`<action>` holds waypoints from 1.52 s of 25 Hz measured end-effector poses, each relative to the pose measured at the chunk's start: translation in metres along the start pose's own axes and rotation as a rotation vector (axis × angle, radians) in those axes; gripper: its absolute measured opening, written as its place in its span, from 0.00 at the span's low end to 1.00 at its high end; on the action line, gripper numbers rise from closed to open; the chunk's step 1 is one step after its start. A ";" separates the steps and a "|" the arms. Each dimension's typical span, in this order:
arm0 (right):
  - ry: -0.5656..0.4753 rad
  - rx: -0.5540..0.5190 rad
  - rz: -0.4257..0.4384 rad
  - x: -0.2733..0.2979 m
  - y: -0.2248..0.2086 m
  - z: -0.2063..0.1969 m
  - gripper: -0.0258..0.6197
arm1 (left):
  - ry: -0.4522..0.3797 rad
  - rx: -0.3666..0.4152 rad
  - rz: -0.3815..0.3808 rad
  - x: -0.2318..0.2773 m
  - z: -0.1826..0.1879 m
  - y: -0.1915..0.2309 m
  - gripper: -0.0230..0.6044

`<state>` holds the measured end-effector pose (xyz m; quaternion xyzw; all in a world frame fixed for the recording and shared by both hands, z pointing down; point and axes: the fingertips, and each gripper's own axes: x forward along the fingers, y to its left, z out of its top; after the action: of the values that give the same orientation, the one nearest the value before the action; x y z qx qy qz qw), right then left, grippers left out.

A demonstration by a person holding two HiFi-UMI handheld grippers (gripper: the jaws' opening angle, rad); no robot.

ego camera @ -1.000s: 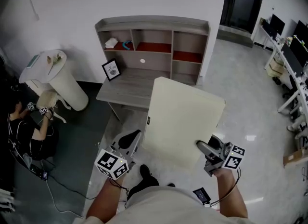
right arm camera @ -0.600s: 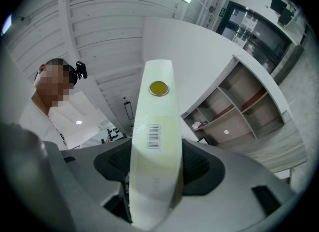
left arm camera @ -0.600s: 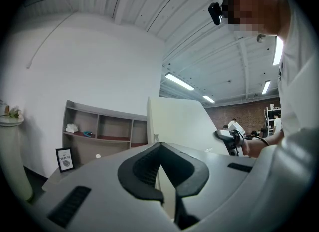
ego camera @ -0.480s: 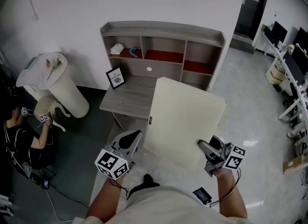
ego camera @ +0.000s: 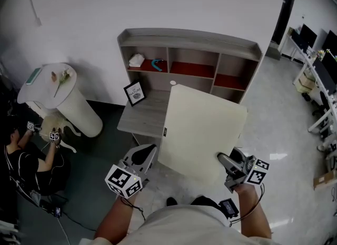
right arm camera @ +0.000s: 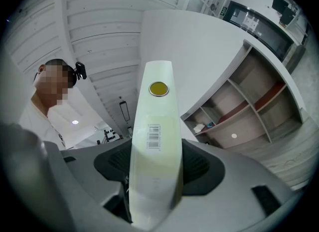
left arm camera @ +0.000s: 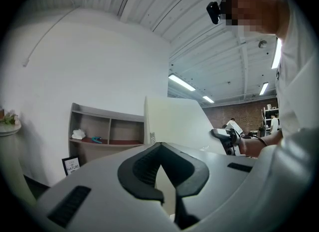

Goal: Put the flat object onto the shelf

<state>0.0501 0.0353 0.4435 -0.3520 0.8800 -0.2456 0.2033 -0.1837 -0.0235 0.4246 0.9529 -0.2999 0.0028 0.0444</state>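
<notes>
Cream board [ego camera: 202, 128] hangs tilted in mid-air, in front of the shelf [ego camera: 190, 39] and apart from it. Right claw [ego camera: 225, 160] is clenched on its near corner; left claw [ego camera: 149, 151] grips its left edge.

- I see the panel [ego camera: 202, 128] between the left gripper [ego camera: 147, 152], at its near left corner, and the right gripper [ego camera: 225, 162], on its near right corner.
- Behind it stands the desk [ego camera: 142, 120], with the shelf [ego camera: 189, 37] on its back.
- A frame [ego camera: 135, 92] stands on the desk's left.
- A round table [ego camera: 63, 99] stands left of the desk.
</notes>
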 end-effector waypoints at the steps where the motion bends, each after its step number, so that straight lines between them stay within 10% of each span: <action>1: 0.003 0.001 -0.001 0.005 -0.003 -0.001 0.49 | 0.001 -0.002 0.001 0.000 -0.001 0.005 0.06; 38: 0.059 -0.071 0.201 0.110 -0.229 0.199 0.49 | -0.025 0.053 0.170 0.251 0.039 0.105 0.06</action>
<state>0.2017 -0.2460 0.3965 -0.2618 0.9245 -0.2030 0.1884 -0.0384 -0.2564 0.4026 0.9248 -0.3801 0.0023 0.0151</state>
